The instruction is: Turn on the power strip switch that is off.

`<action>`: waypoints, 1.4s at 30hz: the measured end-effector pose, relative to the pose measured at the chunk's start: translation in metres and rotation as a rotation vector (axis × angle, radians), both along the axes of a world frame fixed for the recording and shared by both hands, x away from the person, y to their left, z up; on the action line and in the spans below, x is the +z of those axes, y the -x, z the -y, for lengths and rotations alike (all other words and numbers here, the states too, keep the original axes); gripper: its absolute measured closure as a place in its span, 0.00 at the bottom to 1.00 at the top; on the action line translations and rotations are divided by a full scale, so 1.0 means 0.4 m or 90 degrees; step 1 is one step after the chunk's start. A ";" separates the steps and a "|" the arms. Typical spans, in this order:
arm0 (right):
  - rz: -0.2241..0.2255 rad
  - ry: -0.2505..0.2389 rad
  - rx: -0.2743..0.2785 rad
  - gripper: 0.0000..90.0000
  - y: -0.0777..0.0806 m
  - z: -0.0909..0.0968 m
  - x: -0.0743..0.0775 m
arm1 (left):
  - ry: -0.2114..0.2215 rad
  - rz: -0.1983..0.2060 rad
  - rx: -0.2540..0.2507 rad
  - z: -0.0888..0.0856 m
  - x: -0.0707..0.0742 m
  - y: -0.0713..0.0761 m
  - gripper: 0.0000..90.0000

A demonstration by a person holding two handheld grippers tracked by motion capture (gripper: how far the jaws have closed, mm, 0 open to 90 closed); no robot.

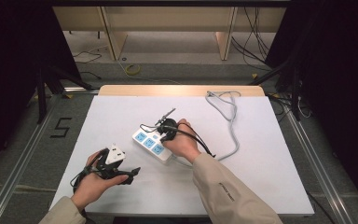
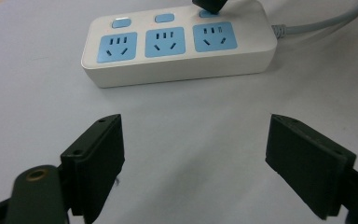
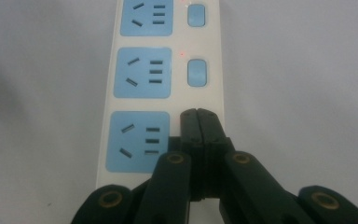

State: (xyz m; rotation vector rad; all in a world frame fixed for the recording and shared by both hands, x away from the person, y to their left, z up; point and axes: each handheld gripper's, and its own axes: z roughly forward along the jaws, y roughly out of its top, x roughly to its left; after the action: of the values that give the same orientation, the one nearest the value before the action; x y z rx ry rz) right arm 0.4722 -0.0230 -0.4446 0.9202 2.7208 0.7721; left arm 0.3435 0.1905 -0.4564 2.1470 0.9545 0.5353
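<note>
A white power strip (image 1: 150,144) with three blue sockets lies mid-table, and its grey cable (image 1: 233,122) loops off to the back right. My right gripper (image 1: 164,136) is shut with nothing between its jaws. Its closed tips (image 3: 199,115) rest on the strip (image 3: 165,93) where the nearest socket's blue switch sits. That switch is hidden under the tips. Small red lights glow beside the other two switches (image 3: 197,73). My left gripper (image 1: 131,174) stands open above bare table, a little in front of the strip (image 2: 177,44), with nothing between its fingers (image 2: 98,161).
White sheet (image 1: 261,177) covers the table, with a wooden edge at the far side (image 1: 182,90). Bare room lies to the left, right and front of the strip. A black "5" (image 1: 61,127) marks the floor at the left.
</note>
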 end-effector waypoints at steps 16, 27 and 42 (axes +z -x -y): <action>-0.002 0.004 -0.022 1.00 0.005 -0.006 -0.005 | -0.003 0.001 0.001 0.001 0.001 0.001 0.21; 0.001 -0.003 -0.021 1.00 0.006 -0.002 -0.006 | -0.001 0.000 0.001 0.001 0.000 -0.001 0.21; 0.020 -0.012 -0.022 1.00 0.012 0.003 -0.006 | 0.001 -0.002 0.001 0.001 -0.001 0.000 0.21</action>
State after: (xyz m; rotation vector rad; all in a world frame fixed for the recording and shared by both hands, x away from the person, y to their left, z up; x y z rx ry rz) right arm 0.4674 -0.0242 -0.4471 0.9483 2.6684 0.7991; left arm 0.3435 0.1899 -0.4568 2.1460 0.9584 0.5330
